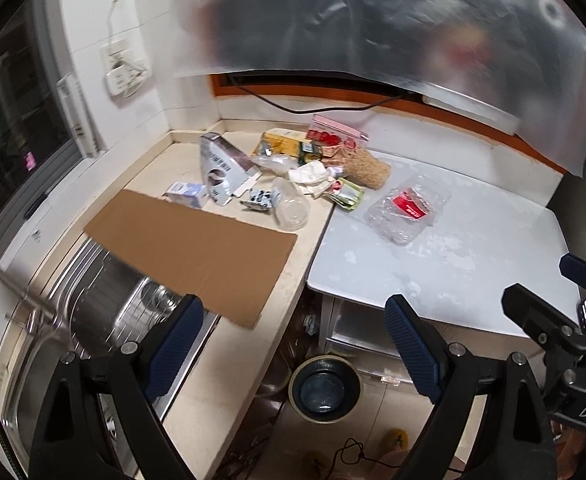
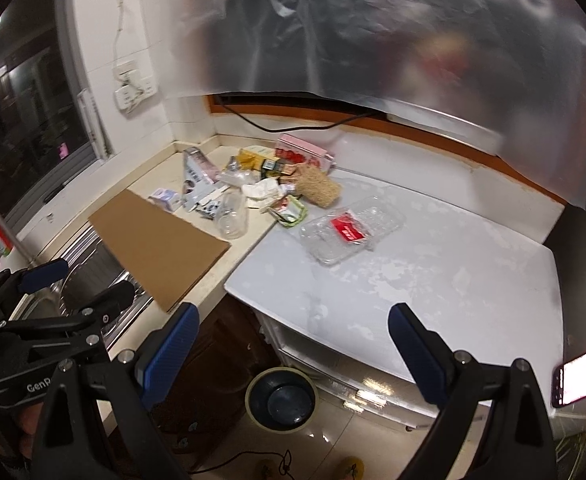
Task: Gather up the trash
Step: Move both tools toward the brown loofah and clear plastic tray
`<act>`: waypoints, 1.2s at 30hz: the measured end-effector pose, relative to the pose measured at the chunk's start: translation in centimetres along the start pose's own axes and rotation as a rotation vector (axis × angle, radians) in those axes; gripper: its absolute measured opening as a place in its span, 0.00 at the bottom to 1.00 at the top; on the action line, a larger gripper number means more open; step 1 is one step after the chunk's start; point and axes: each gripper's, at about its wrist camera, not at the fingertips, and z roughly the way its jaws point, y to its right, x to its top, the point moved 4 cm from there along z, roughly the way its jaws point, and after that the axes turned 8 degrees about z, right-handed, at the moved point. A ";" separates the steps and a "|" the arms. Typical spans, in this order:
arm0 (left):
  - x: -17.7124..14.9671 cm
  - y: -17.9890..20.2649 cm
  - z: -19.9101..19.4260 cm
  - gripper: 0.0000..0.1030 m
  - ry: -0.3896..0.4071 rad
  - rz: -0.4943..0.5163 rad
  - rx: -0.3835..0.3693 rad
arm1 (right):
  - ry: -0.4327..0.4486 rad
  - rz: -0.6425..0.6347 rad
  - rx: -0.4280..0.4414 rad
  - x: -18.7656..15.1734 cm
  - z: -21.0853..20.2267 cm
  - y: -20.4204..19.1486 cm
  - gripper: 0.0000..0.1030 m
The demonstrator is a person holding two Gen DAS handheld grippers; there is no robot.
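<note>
A heap of trash (image 1: pixel 293 168) lies in the counter's back corner: a silver box (image 1: pixel 219 172), a small white-blue carton (image 1: pixel 187 194), a clear plastic cup (image 1: pixel 291 204), crumpled tissue, and yellow, pink and green packets. A clear plastic tray with a red label (image 1: pixel 407 208) (image 2: pixel 351 232) rests on the white table. A flat cardboard sheet (image 1: pixel 197 248) (image 2: pixel 161 244) spans the counter and the sink edge. My left gripper (image 1: pixel 293 344) (image 2: pixel 81 284) hovers open and empty, well short of the trash. My right gripper (image 2: pixel 293 348) (image 1: pixel 553 284) is beside it, also open and empty.
A round dark-lined bucket (image 1: pixel 325 390) (image 2: pixel 281 400) stands on the floor between counter and white table (image 2: pixel 433 272). The steel sink (image 1: pixel 105 300) is at the left. A lit phone (image 2: pixel 581 376) is at the right edge. A plastic sheet hangs above the back wall.
</note>
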 end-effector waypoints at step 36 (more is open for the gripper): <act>15.7 4.3 25.2 0.88 -0.288 -0.199 -0.091 | -0.483 0.287 0.187 10.0 31.8 13.7 0.63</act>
